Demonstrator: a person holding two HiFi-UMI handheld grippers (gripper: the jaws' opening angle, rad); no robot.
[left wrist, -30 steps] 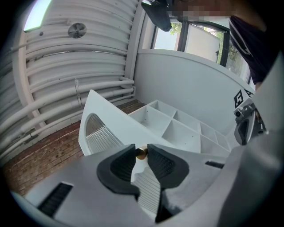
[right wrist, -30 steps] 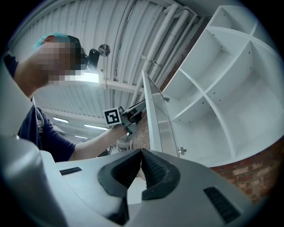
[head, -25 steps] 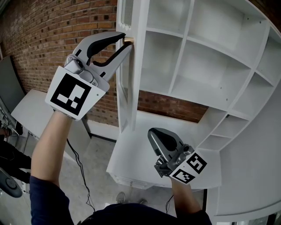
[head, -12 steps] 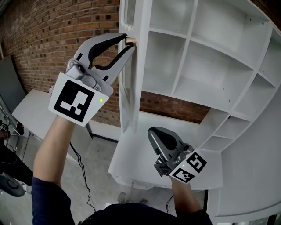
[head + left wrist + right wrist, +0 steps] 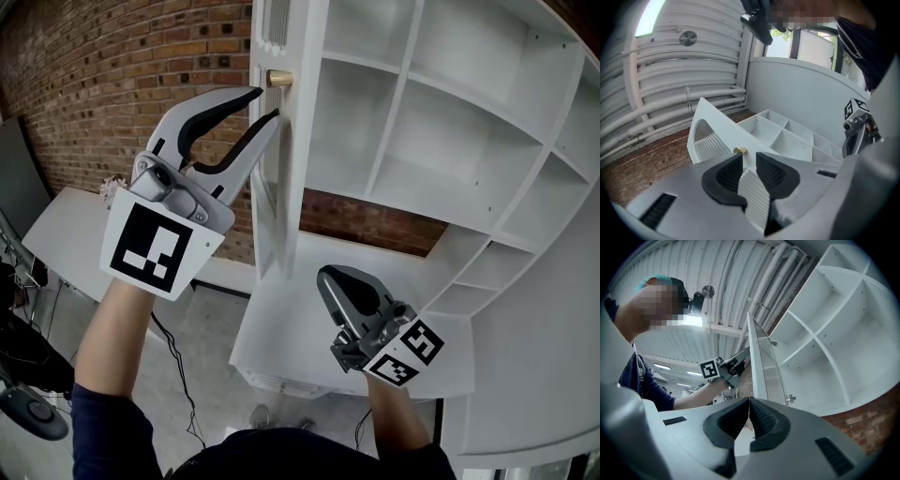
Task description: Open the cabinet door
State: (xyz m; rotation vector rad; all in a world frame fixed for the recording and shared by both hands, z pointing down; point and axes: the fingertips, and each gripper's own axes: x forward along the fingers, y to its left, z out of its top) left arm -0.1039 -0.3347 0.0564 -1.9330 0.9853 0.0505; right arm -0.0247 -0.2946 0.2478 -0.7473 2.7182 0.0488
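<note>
The left claw (image 5: 267,103) is raised in front of the brick wall (image 5: 112,84). Its jaws are apart with nothing between them, and the tips sit just below the brass knob (image 5: 278,78) without touching it. The knob is on the white cabinet door (image 5: 289,187), which stands swung out, edge-on in the head view. Lower and to the right, the right claw (image 5: 330,279) has its jaws pressed together on nothing. White shelves (image 5: 422,122) fill the right side.

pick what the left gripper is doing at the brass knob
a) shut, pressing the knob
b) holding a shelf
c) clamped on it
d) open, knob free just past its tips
d: the left gripper has its jaws apart and empty, and the brass knob sits bare just beyond them.
</note>
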